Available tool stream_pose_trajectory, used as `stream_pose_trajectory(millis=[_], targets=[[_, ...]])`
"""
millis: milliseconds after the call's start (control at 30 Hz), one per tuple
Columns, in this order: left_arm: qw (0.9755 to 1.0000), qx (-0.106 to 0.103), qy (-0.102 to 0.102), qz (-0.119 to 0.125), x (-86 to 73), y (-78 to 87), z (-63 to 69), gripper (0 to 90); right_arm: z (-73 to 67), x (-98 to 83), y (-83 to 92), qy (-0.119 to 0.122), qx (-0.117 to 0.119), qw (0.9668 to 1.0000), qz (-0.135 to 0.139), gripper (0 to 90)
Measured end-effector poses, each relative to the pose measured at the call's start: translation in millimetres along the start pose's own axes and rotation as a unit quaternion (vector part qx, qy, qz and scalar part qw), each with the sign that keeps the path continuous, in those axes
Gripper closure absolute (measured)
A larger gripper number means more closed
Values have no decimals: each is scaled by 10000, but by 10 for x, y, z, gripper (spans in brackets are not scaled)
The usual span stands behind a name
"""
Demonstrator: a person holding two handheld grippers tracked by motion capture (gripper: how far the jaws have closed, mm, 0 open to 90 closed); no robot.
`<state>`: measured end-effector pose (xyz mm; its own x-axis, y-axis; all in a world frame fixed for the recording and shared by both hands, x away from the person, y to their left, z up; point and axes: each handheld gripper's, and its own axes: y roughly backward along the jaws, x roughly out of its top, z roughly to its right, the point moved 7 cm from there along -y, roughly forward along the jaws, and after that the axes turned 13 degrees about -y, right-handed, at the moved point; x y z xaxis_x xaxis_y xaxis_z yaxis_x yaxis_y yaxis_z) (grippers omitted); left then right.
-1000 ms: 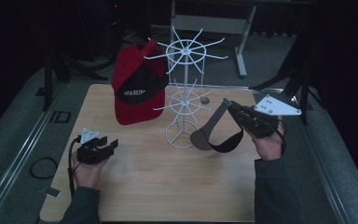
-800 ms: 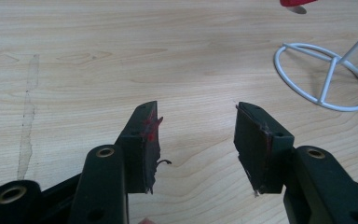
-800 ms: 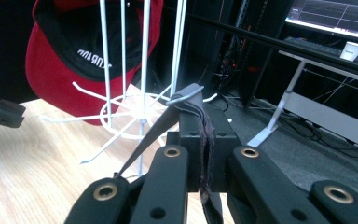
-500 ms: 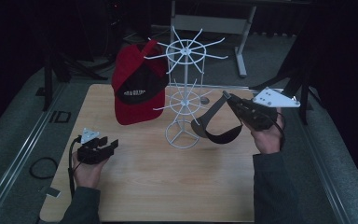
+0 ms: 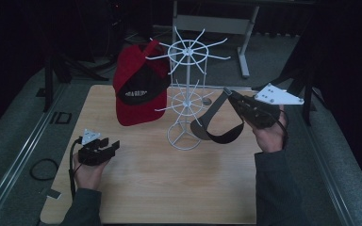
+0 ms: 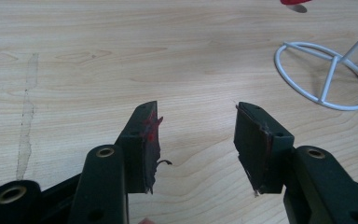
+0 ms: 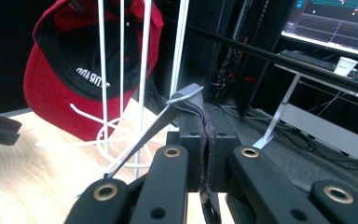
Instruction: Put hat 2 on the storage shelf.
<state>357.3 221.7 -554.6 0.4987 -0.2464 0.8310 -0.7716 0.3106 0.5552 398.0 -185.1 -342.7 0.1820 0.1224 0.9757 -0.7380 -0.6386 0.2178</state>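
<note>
Since the earlier frames the right gripper (image 5: pixel 228 93) has lifted its dark visor (image 5: pixel 215 126) a little and carried it closer to the white wire rack (image 5: pixel 185 96), while the left gripper (image 5: pixel 111 145) has stayed where it was.

From the high view, the visor hangs just right of the rack's lower ring of hooks, clear of the wooden table (image 5: pixel 169 188). A red cap (image 5: pixel 136 92) hangs on the rack's left side. The left gripper rests well left of the rack's base.

In the left gripper view, the jaws stand apart with nothing between them; the rack's round base (image 6: pixel 324 77) lies ahead to their right.

In the right gripper view, the jaws are clamped tight on the visor's edge (image 7: pixel 200 121), close beside the rack's upright wires, with the red cap (image 7: pixel 56 93) hanging beyond them.
</note>
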Motion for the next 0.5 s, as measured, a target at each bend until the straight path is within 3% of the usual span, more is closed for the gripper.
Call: stream_pose_trajectory(millis=[500], targets=[[10000,10,-2,-11,-2,-3,2,510,10,191,54,-79,19,9997,218,878]])
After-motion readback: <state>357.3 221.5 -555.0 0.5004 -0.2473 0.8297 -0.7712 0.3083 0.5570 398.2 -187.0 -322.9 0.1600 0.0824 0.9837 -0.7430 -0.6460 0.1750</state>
